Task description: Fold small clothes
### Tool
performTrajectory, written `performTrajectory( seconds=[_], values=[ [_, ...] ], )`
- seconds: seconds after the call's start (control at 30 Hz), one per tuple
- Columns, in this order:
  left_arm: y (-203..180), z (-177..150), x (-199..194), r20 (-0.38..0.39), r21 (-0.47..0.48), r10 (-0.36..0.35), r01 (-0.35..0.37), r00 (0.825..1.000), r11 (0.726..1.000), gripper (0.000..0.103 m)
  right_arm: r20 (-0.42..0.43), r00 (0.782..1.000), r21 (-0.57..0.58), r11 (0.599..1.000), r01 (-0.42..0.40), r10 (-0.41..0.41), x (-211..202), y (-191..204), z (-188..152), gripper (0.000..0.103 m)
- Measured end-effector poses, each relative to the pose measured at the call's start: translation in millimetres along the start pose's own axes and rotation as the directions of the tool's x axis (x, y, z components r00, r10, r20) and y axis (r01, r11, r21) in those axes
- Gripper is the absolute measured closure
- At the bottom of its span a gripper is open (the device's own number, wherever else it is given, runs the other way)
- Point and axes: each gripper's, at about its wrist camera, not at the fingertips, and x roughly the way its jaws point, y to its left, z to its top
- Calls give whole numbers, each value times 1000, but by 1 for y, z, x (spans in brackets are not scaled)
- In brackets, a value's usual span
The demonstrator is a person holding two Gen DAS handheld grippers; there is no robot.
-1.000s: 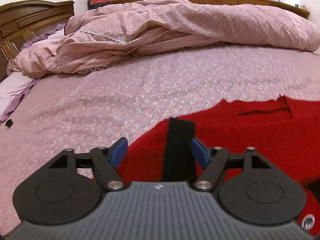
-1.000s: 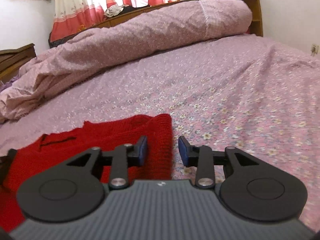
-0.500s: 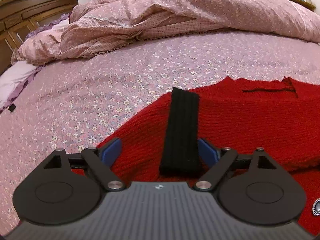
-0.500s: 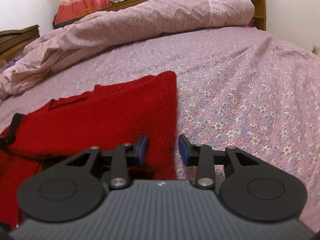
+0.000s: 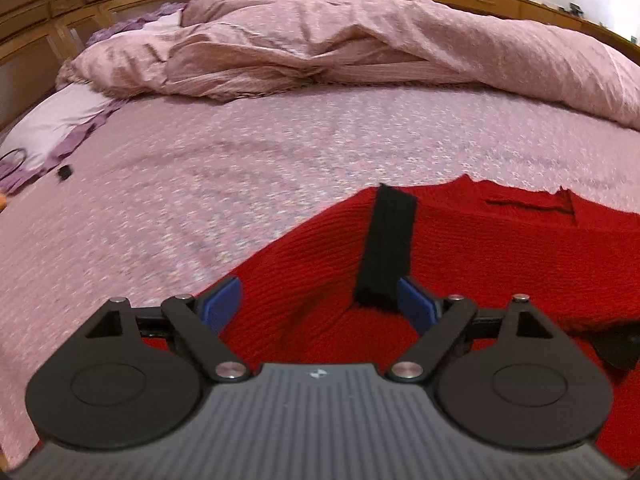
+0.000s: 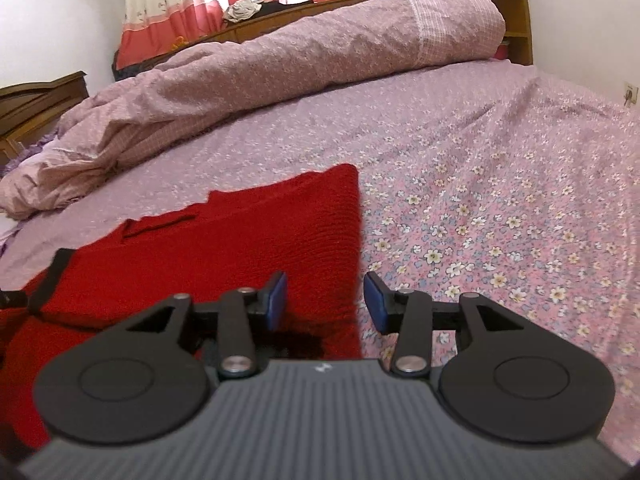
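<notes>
A red knitted sweater (image 5: 500, 248) lies flat on the floral bedsheet (image 5: 200, 184); a sleeve with a black cuff (image 5: 386, 244) is folded across it. My left gripper (image 5: 318, 304) is open, its blue pads either side of the sleeve fold, the right pad beside the cuff end. In the right wrist view the sweater (image 6: 240, 248) spreads to the left, its right edge running between the pads of my right gripper (image 6: 325, 302), which is open and low over that edge. The black cuff (image 6: 50, 280) shows at far left.
A rumpled pink duvet (image 5: 360, 40) is heaped along the far side of the bed, also in the right wrist view (image 6: 300, 52). A wooden headboard (image 5: 80, 4) stands at the left, with a pillow (image 5: 52, 128) and a small black object (image 5: 65, 172).
Both grippers have opened wider and pulled back a little from the sweater. The left view has swung slightly, with the cuff now nearer its right pad.
</notes>
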Motion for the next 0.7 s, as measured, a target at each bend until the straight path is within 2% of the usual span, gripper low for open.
performTrajectory(
  seconds=[0.27,0.47,0.7],
  values=[
    [30,-18,-41,-15,-71,56,-57,998,996,14,-20,997,-36,996,-77,76,-39,17,-3,57],
    [53,-37,-66,-34,-107,106,-109,994,988,14,-15,995,-52,993,-103,102,-66,24,-10,57],
    [77,-64,-81,-67,-145,145,-154,987,977,14,-45,992,-36,992,-118,117,-79,29,-27,55]
  ],
)
